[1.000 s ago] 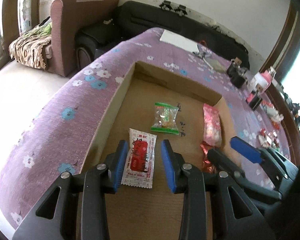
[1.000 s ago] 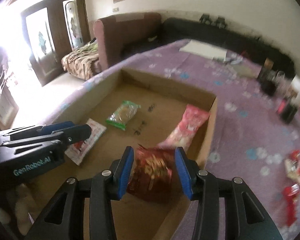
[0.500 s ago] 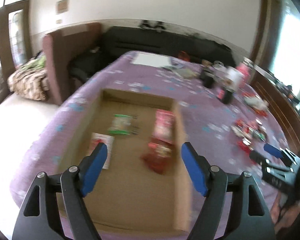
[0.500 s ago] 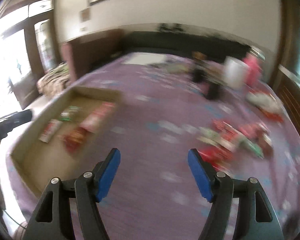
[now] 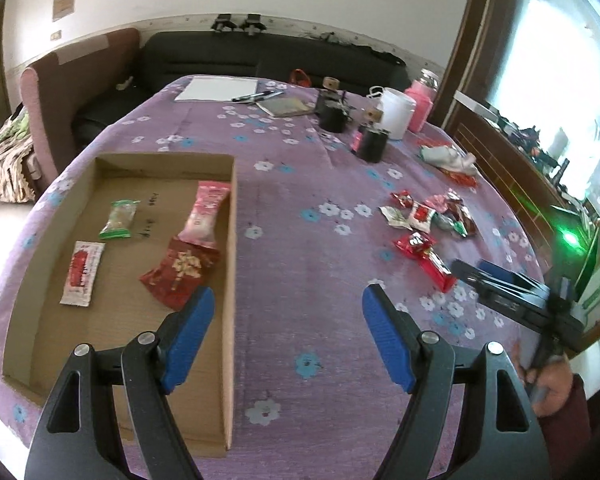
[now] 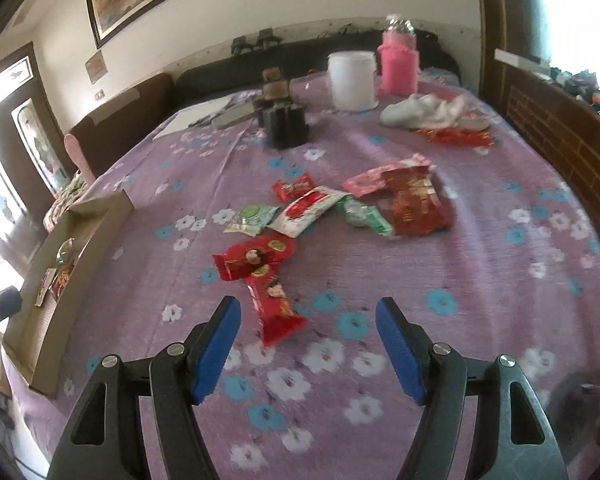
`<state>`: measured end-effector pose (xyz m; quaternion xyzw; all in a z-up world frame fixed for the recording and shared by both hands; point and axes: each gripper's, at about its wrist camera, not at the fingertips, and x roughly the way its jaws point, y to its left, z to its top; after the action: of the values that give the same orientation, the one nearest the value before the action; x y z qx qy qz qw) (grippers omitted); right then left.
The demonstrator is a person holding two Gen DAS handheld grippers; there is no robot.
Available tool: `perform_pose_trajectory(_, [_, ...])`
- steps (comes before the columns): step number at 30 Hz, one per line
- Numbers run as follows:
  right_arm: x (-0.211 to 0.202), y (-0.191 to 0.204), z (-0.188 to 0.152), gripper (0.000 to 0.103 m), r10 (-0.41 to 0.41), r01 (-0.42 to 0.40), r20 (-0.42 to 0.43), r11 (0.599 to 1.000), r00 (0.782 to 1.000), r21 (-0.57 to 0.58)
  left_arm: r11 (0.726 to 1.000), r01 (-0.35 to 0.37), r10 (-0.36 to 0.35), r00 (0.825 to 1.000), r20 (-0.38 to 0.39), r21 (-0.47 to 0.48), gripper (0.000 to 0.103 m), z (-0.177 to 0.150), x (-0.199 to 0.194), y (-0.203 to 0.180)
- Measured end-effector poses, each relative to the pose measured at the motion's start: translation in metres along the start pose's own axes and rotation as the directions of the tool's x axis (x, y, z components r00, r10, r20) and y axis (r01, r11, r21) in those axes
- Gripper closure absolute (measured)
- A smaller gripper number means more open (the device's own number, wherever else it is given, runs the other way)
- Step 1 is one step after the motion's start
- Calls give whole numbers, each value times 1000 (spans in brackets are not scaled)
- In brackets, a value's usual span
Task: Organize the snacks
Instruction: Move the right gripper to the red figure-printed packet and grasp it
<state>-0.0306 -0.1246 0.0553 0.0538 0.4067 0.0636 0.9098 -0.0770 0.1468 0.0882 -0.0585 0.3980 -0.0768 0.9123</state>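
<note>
**Operator:** Report the location of the snacks.

**Inspector:** The cardboard box [image 5: 230, 216] lies on the table [image 5: 300, 240], on its purple flowered cloth. Four packets lie inside: a green packet [image 5: 118, 220] toward 12 o'clock, a white-and-red sachet [image 5: 82, 272] toward 7 o'clock of it, a pink packet [image 5: 205, 214] along the right wall, and a dark red packet [image 5: 180, 270] touching the pink packet's near end. The loose snack pile [image 6: 340, 204] lies on the cloth, well apart from the box at its 3 o'clock. A red bar packet [image 6: 274, 308] is the nearest item of that pile in the right wrist view, with a second red packet [image 6: 256, 258] touching its far end.

**Operator:** Gripper state?

**Inspector:** The left gripper [image 5: 288, 328] has just been opening; its jaws stand spread with nothing between them, over the box's right wall and the bare cloth. The right gripper [image 6: 308, 332] has likewise just been opening; its jaws stand spread and grip nothing, and the red bar packet lies on the cloth just beyond its left fingertip.

**Operator:** Surroundings?

**Inspector:** A white tub [image 6: 352, 80] and a pink bottle [image 6: 398, 66] stand at the far edge, toward 12 o'clock.
</note>
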Motion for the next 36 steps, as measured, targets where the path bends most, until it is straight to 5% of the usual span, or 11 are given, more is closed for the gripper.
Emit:
perform_pose_trajectory(10, [43, 10, 5, 31, 40, -42, -47, 998, 998, -45, 999, -10, 12, 999, -43, 47, 27, 0, 23, -17])
perform_pose_trajectory(22, [47, 16, 5, 32, 56, -61, -58, 995, 997, -80, 979, -150, 155, 988, -25, 137, 27, -1, 45, -43])
perform_pose_trajectory(29, [48, 18, 4, 47, 43, -49, -60, 994, 997, -93, 972, -176, 182, 983, -22, 157, 27, -3, 48, -48])
perform_pose_trajectory(36, [48, 17, 2, 81, 24, -28, -55, 996, 998, -85, 971, -177, 183, 983, -23, 159, 27, -2, 48, -50])
